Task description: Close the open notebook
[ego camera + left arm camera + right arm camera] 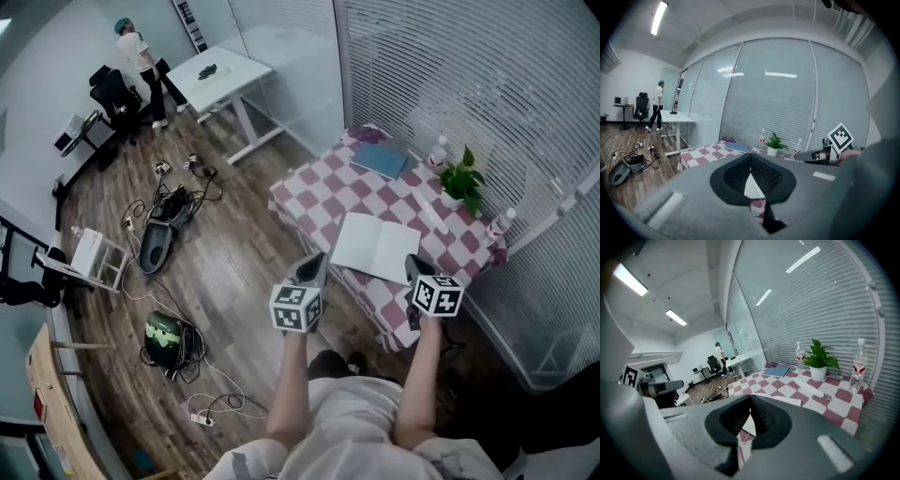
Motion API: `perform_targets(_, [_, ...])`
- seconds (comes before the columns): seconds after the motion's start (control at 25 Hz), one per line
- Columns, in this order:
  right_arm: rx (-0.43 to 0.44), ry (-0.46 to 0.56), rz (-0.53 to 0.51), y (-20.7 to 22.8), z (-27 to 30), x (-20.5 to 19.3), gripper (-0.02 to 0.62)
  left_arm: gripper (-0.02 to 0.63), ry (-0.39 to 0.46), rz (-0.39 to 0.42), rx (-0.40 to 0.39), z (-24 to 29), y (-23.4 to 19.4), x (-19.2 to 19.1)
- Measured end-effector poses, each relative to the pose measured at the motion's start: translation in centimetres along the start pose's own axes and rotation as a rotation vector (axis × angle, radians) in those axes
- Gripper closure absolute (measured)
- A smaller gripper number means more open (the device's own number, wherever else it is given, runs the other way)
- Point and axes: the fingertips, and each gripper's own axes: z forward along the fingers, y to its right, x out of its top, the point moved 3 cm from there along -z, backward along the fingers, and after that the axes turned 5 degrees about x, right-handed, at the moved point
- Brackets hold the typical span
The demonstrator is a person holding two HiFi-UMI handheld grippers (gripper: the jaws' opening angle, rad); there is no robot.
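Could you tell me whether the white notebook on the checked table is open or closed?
Open: the notebook lies spread flat, with two blank pages either side of a centre fold.

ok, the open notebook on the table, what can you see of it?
The notebook lies open and flat, two white, blank-looking paper pages with a centre crease, on the red-and-white checked tablecloth by the table's near edge. Only the cloth touches it; the left claw and right claw sit just short of it, shut.
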Motion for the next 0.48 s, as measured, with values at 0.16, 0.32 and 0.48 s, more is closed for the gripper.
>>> perform_targets(0.16, [0.003, -0.025, 0.020, 0.8, 2.7, -1.4, 0.595, 0.597, -0.062, -0.031, -0.025, 2.1, -1.1, -2.4])
perform_targets(0.32, [0.012, -0.076, -0.014, 1.1, 6.9, -2.9, 0.595, 0.597, -0.137, -0.057, -0.042, 5.2, -3.5, -5.1])
perform_targets(0.48, [-0.006, -0.213, -0.121, 1.8, 10.2, -5.5, 0.595, 0.597, -0.235, -0.083, -0.107, 8.1, -5.8, -8.1])
